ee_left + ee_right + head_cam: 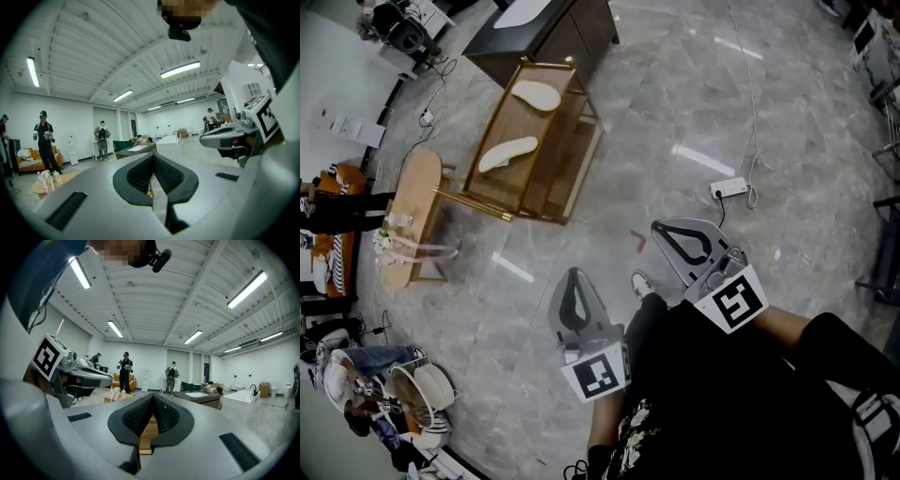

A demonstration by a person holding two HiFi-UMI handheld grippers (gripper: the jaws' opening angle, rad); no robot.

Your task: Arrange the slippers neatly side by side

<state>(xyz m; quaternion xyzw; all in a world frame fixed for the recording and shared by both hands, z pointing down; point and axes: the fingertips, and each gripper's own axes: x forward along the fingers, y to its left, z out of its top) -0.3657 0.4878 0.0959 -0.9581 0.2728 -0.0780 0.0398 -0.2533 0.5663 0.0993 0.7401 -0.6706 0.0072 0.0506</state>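
Two cream slippers lie on the top of a wooden shelf rack (508, 187): one slipper (535, 95) at the far end, the other slipper (507, 154) nearer me, set apart and at different angles. My left gripper (575, 298) is held low in front of my body, shut and empty, well short of the rack. My right gripper (686, 243) is beside it on the right, also shut and empty. In the left gripper view the left gripper (153, 174) has its pads pressed together. In the right gripper view the right gripper (152, 414) points toward the rack, its pads meeting.
A small round wooden table (405, 216) with bottles stands left of the rack. A dark cabinet (546, 36) is behind it. A white power strip (730, 188) and its cable lie on the grey marble floor to the right. People stand across the room.
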